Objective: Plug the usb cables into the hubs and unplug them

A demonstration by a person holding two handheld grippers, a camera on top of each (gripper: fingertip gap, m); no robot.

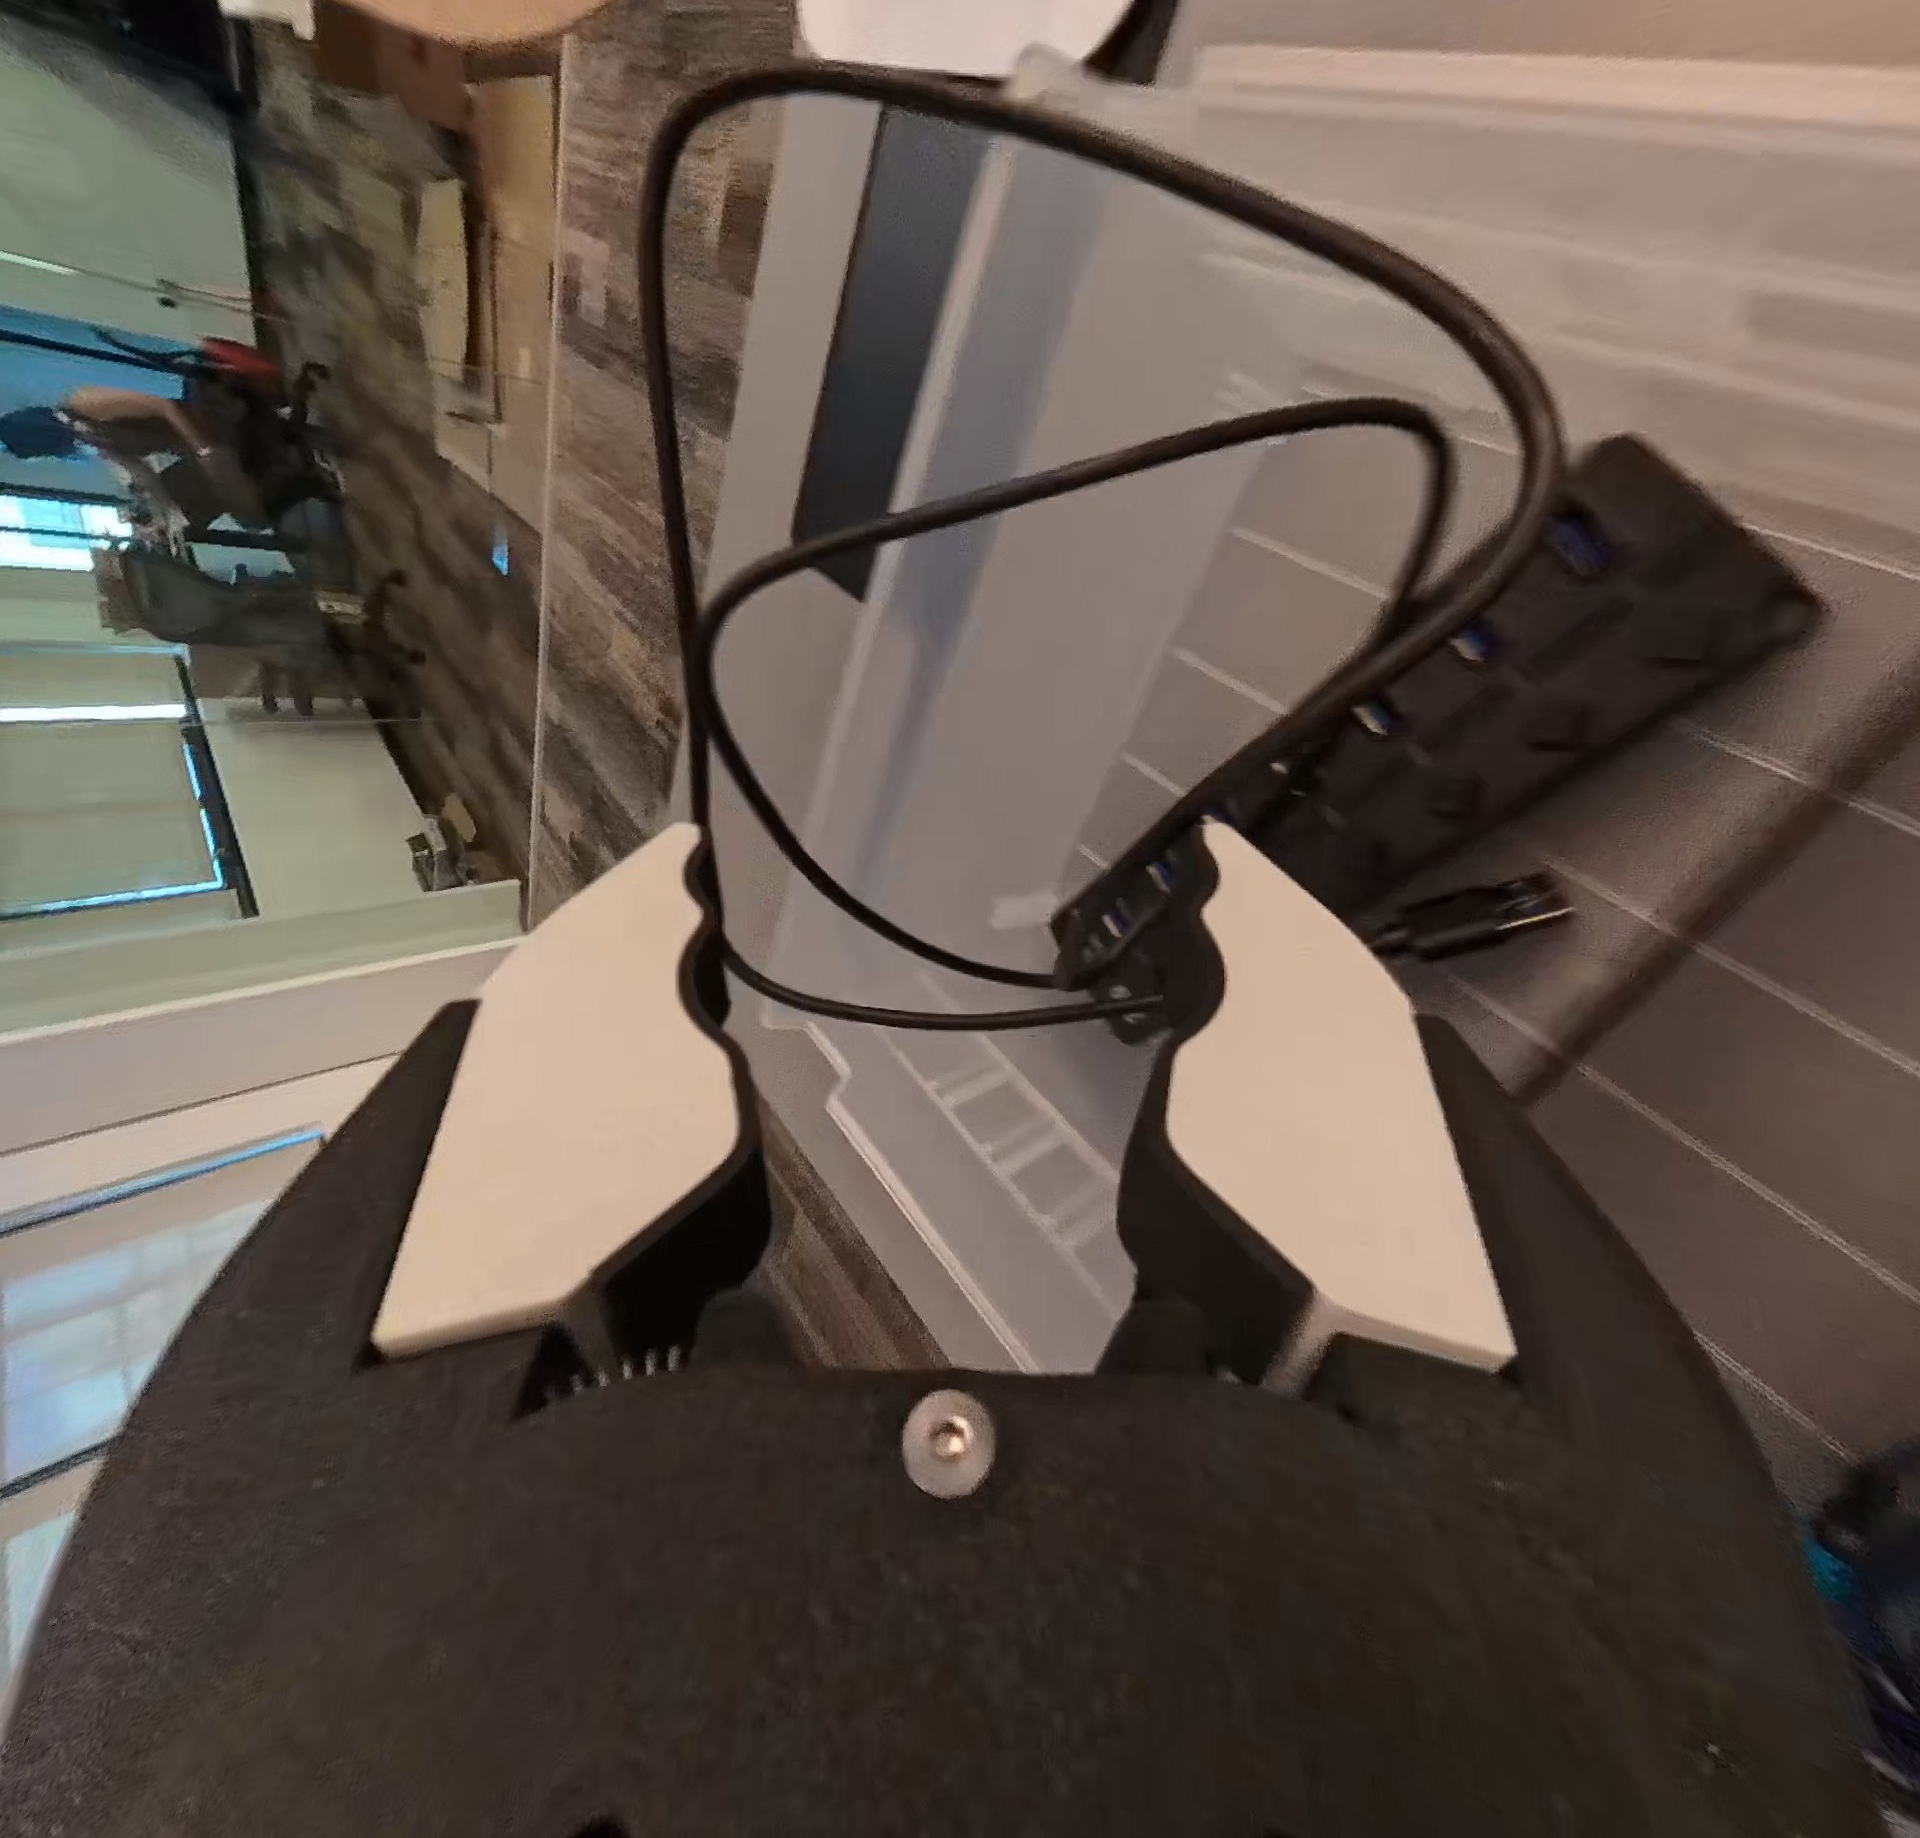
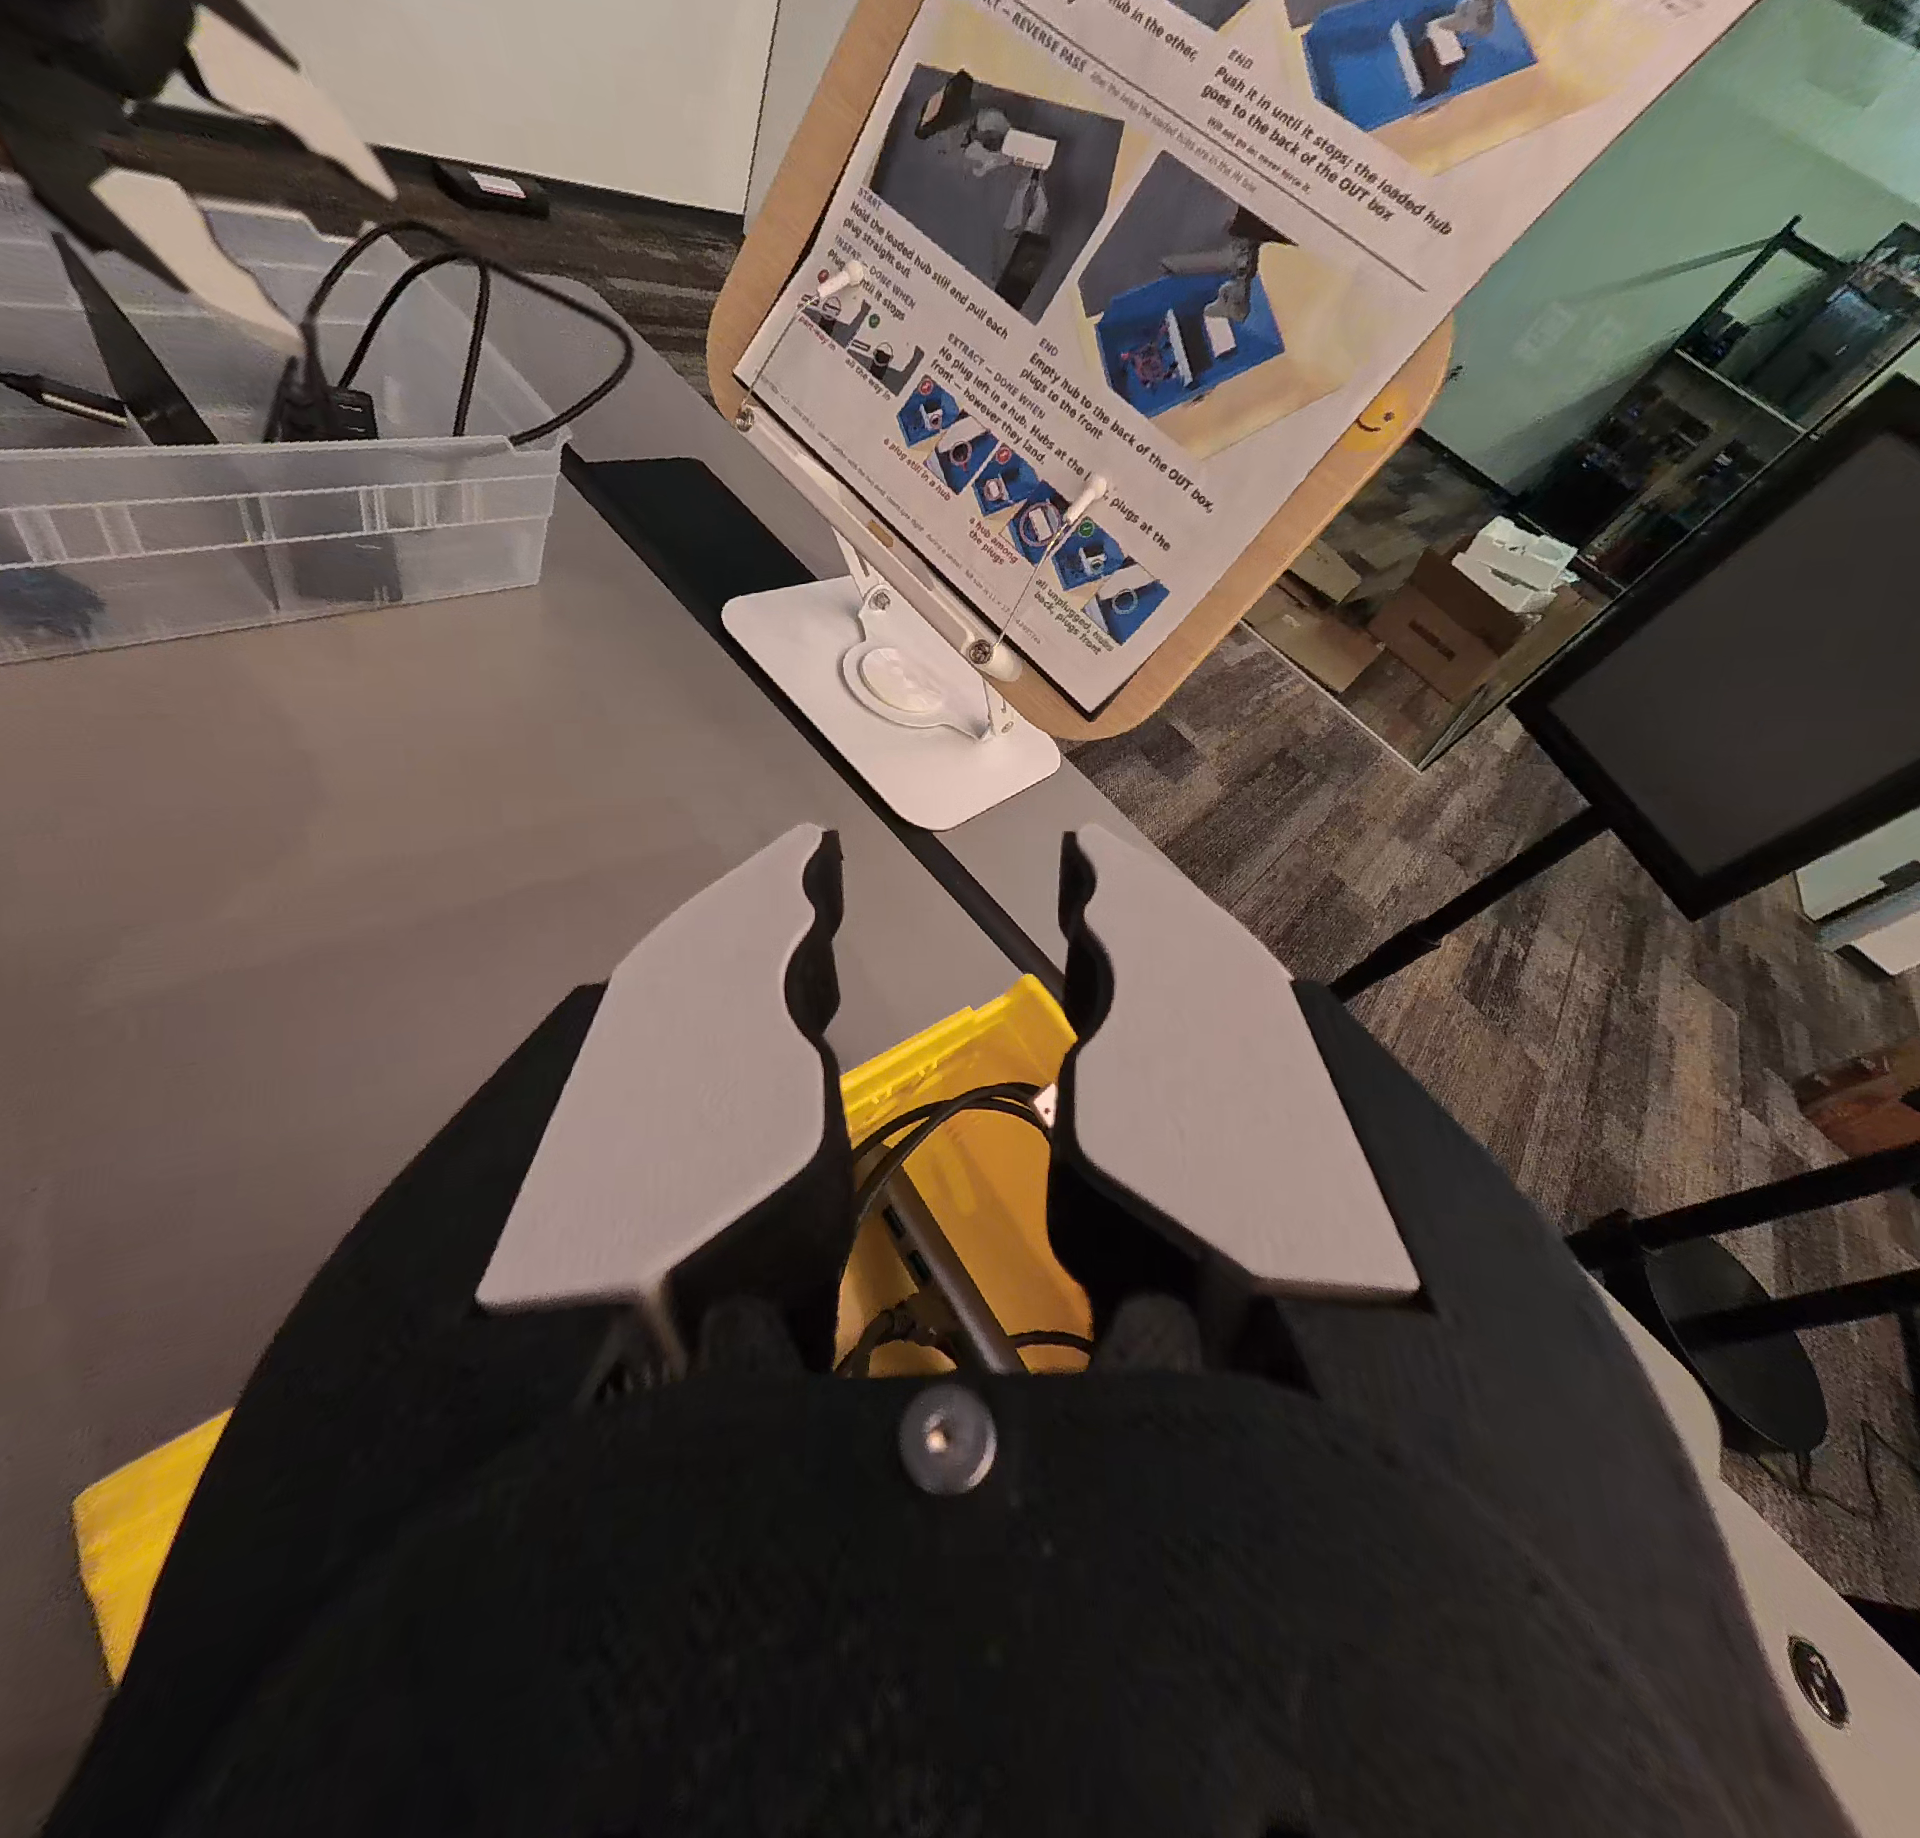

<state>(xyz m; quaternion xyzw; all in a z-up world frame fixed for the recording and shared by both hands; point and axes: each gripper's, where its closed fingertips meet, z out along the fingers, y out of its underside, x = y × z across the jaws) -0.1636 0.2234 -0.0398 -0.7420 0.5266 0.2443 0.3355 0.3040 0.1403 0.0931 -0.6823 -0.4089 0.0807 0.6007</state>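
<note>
Two grippers appear. Left gripper (image 1: 951, 915): fingers spread wide, its right finger at the end of a black USB hub (image 1: 1434, 728), whose black cables (image 1: 1091, 157) loop past the left finger; whether it actually grips the hub cannot be told. This hub hangs over a clear bin (image 2: 270, 531) on the grey desk (image 2: 312, 853). Right gripper (image 2: 948, 915): released, empty, above a yellow bin (image 2: 997, 1040) holding another hub (image 2: 935, 1258).

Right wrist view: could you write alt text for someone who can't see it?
An open two-finger gripper with grey pads hovers empty over a yellow plastic bin holding black cables and a slim grey hub. Beyond on the grey table stand a printed instruction sheet on a white stand and a clear plastic tray, the other gripper above it.
</note>
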